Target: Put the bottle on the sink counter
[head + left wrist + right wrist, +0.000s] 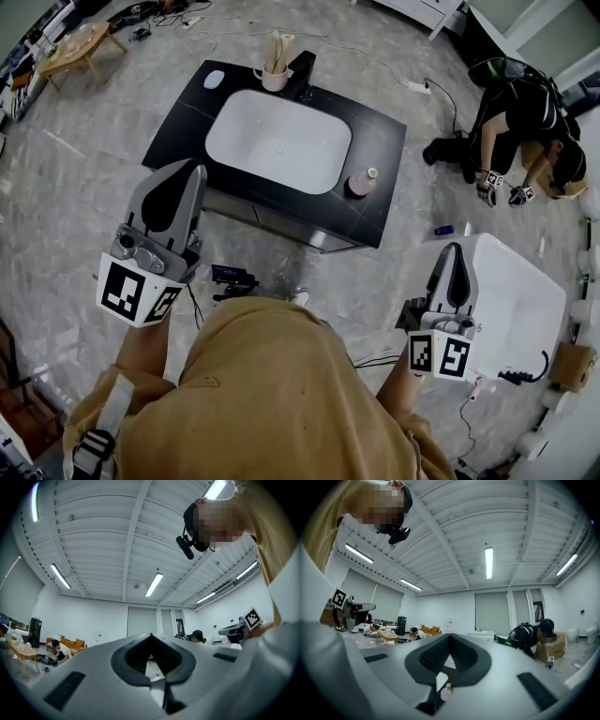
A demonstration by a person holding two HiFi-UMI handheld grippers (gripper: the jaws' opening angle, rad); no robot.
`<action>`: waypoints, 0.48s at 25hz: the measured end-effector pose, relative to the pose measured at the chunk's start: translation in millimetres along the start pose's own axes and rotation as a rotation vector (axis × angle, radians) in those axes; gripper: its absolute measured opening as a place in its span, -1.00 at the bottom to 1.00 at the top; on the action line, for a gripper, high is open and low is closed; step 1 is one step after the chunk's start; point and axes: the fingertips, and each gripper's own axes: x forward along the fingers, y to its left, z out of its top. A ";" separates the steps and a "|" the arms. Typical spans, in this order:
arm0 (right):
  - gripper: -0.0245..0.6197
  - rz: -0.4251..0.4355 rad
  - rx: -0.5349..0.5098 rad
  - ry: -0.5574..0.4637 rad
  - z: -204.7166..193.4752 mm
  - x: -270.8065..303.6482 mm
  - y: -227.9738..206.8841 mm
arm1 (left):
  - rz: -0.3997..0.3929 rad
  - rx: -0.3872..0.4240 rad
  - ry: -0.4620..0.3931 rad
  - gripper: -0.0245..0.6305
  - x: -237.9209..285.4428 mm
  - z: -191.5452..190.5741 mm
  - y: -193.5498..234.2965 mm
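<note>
The pink bottle (361, 182) stands upright on the black sink counter (375, 202), at the right end of the white basin (277, 141). It also shows small and far off in the right gripper view, as the bottle (446, 692) seen through the slot below the closed tips. My left gripper (194, 171) is held out short of the counter's near left corner, its jaws shut and empty; they meet in the left gripper view too (151, 636). My right gripper (454, 249) hangs over the floor right of the counter, jaws together (450, 636), holding nothing.
A cup of brushes (274, 75), a black faucet (302, 77) and a soap bar (215, 79) sit along the counter's far edge. A white tub (525, 300) stands at right. A person (516, 112) crouches at upper right. A black device (232, 275) and cables lie on the floor.
</note>
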 end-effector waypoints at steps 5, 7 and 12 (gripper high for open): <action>-0.91 0.000 -0.003 0.002 1.1 -2.1 2.9 | -0.006 -0.008 0.004 -0.92 -0.6 -1.2 -2.0; -0.91 0.001 -0.004 0.006 -0.3 -2.7 3.6 | -0.009 -0.011 0.007 -0.92 -0.5 -3.0 -2.8; -0.91 0.002 -0.005 0.018 -3.8 -7.5 6.7 | -0.018 -0.019 0.014 -0.92 -2.3 -7.4 -4.7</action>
